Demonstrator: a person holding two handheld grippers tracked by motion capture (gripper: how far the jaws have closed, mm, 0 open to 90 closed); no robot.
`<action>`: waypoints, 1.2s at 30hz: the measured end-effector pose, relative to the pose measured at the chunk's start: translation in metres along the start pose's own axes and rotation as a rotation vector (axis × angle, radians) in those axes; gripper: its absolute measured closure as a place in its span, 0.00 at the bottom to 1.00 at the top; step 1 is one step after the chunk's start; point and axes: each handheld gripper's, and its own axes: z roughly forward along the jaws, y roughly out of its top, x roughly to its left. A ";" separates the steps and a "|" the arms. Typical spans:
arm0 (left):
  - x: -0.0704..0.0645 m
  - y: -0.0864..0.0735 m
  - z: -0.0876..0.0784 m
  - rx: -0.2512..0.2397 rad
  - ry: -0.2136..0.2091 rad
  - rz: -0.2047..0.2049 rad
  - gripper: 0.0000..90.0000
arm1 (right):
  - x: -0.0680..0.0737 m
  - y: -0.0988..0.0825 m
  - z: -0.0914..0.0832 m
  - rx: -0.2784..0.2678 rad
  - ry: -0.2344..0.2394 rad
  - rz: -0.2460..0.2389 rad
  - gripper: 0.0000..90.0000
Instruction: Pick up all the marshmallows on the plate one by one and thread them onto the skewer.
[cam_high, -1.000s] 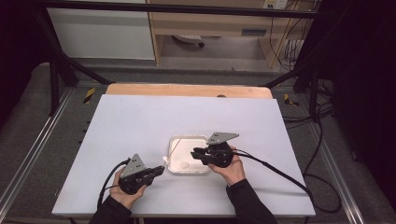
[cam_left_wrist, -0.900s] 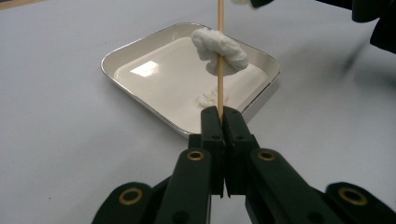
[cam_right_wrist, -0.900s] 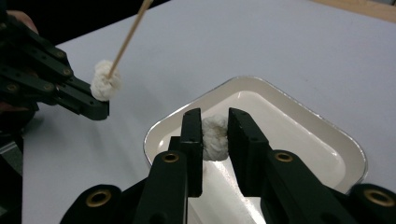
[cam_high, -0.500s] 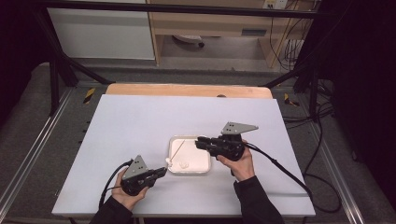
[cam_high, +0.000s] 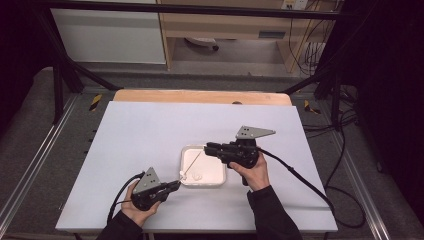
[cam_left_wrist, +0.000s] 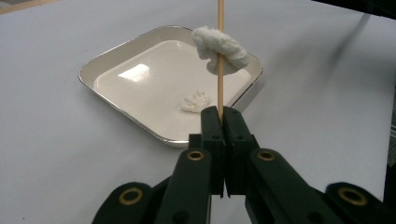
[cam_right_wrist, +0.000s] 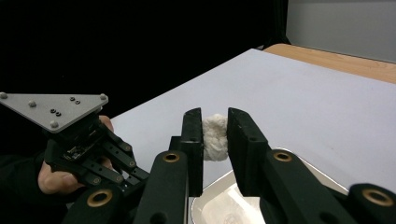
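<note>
Sitting impaled on a thin wooden skewer (cam_left_wrist: 219, 56), a white cotton wad (cam_left_wrist: 219, 48) is hanging over the tray (cam_left_wrist: 112, 56) in the upper middle of the left gripper view. The left gripper (cam_left_wrist: 222, 122) is clenching the skewer's lower end, jaws pressed together, apparently steadying it so the wad can be worked along the stick. The right gripper (cam_right_wrist: 215, 135) is closing on that wad at the centre of its own view, jaws touching both sides, probably to pull or push it. In the high view the skewer is slanting across the tray near the frame's lower middle. I am counting one skewer, one tray, two grippers and two cotton pieces, the second piece (cam_left_wrist: 196, 100) lying on the tray floor.
</note>
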 end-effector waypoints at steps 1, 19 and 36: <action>0.000 0.000 0.000 0.000 -0.001 0.001 0.99 | 0.000 0.000 0.001 0.000 0.003 0.005 0.86; -0.002 0.000 0.002 0.014 -0.005 0.030 0.99 | -0.002 -0.005 0.009 0.013 0.065 0.046 0.86; -0.005 -0.001 0.006 0.067 0.013 0.049 0.99 | 0.002 -0.014 0.016 0.034 0.094 0.061 0.90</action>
